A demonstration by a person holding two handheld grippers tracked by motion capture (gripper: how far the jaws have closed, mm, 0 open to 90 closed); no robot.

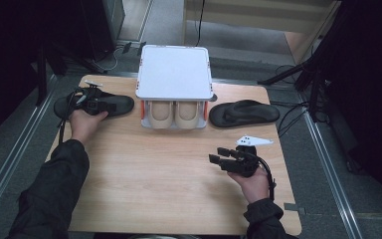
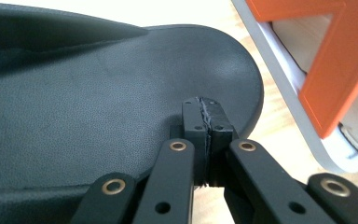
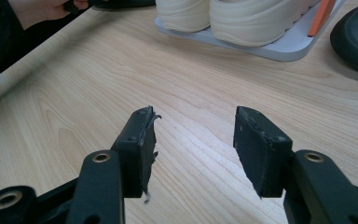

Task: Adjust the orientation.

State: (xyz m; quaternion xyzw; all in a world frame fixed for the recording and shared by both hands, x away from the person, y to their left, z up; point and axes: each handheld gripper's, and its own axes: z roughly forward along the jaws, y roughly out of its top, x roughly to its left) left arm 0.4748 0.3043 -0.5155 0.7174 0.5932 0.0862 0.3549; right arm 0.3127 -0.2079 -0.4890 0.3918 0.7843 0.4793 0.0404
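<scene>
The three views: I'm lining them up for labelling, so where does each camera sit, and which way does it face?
High view: above the person's side, looking forward and down on the table; forearms, hands and both grippers show.
Left gripper view: rides the left gripper, jaws shut over the left black sandal.
Right gripper view: rides the right gripper, jaws open, facing the shoe rack.
Shared: the rack's beige shoes appear in the high and right gripper views.
</scene>
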